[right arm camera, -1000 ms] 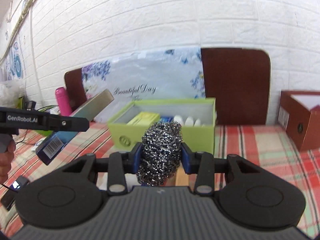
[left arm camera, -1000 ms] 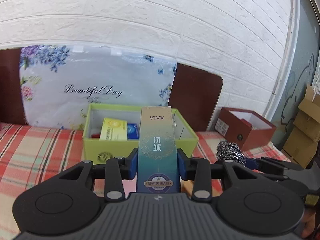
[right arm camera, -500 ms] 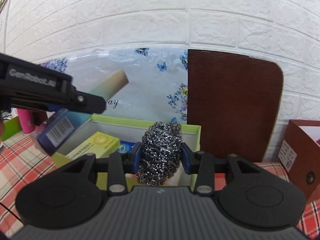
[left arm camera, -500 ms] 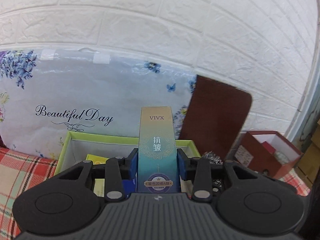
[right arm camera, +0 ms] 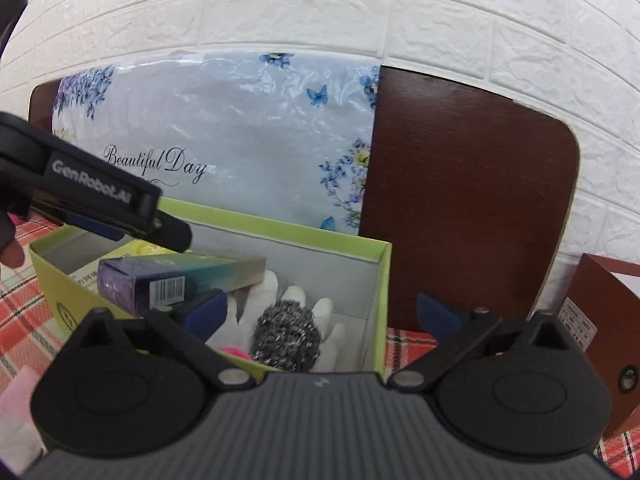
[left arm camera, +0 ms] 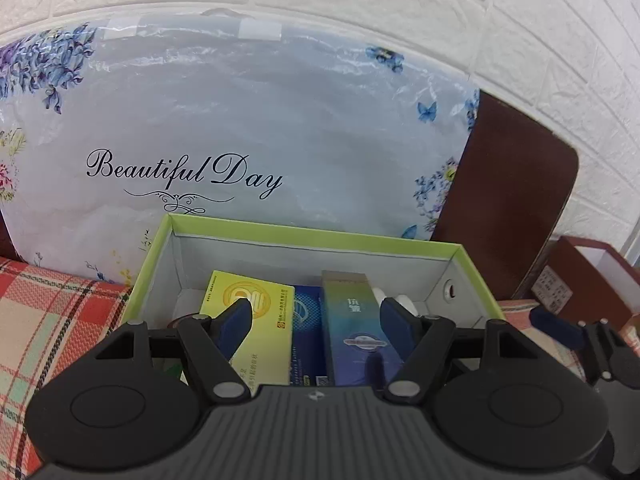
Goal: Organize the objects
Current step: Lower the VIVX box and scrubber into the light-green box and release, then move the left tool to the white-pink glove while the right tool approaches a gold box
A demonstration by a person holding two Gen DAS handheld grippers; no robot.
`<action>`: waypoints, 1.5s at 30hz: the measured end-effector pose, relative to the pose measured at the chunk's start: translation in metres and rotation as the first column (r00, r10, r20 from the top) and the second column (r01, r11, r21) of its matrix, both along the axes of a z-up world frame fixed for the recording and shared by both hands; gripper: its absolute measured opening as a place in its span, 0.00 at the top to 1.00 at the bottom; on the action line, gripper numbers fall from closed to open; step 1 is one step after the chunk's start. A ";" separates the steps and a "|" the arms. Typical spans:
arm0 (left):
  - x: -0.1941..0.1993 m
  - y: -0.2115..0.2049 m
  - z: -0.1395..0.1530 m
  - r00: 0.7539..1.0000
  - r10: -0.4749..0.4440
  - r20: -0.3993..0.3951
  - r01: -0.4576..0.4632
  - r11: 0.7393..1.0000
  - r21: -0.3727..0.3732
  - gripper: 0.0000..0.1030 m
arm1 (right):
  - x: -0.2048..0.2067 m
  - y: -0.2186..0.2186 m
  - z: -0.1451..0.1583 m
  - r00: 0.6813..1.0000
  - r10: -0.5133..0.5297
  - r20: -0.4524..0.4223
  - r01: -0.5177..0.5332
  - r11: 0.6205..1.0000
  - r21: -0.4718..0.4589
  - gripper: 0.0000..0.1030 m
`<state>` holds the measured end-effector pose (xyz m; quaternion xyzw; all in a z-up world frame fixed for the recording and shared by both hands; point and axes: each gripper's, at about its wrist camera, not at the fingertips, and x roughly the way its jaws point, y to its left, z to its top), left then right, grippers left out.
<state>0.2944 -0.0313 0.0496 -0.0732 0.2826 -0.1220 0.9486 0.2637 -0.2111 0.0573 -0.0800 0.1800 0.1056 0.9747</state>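
Note:
A green box stands on the checked cloth, also in the right wrist view. My left gripper is open above it. The blue-teal VIVX carton lies inside between the fingers, free of them, beside a yellow carton and a blue packet. My right gripper is open over the box's right end. The steel wool ball rests inside on white round items. The VIVX carton also shows there under the left gripper's body.
A floral "Beautiful Day" bag and a brown board lean on the white brick wall behind the box. A red-brown open box stands at the right. The red checked cloth covers the table.
Both grippers moved forward over the green box and opened. The VIVX carton and the steel wool ball left the fingers and now lie in the box.

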 end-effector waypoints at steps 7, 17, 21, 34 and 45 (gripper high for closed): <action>-0.047 -0.016 0.027 0.999 -0.021 0.038 0.019 0.998 0.064 0.28 | -0.032 -0.012 0.028 0.999 -0.033 -0.002 0.033 0.996 0.081 0.00; -0.150 -0.021 0.024 0.998 -0.004 0.062 -0.005 0.990 0.143 0.25 | -0.127 -0.033 0.037 0.998 -0.048 -0.029 0.052 0.984 0.171 0.00; -0.176 -0.016 0.011 0.999 0.005 0.032 -0.009 0.993 0.115 0.25 | -0.157 -0.044 0.027 0.997 -0.045 -0.059 0.057 0.975 0.217 0.00; -0.221 0.018 -0.044 0.991 0.057 -0.122 -0.053 0.998 0.036 0.25 | -0.224 -0.048 -0.035 0.975 -0.077 -0.207 0.123 0.968 0.221 0.00; -0.182 0.008 -0.041 0.995 0.035 -0.096 -0.048 0.990 -0.136 0.19 | -0.229 -0.047 -0.048 0.957 -0.071 -0.281 0.142 0.960 0.240 0.00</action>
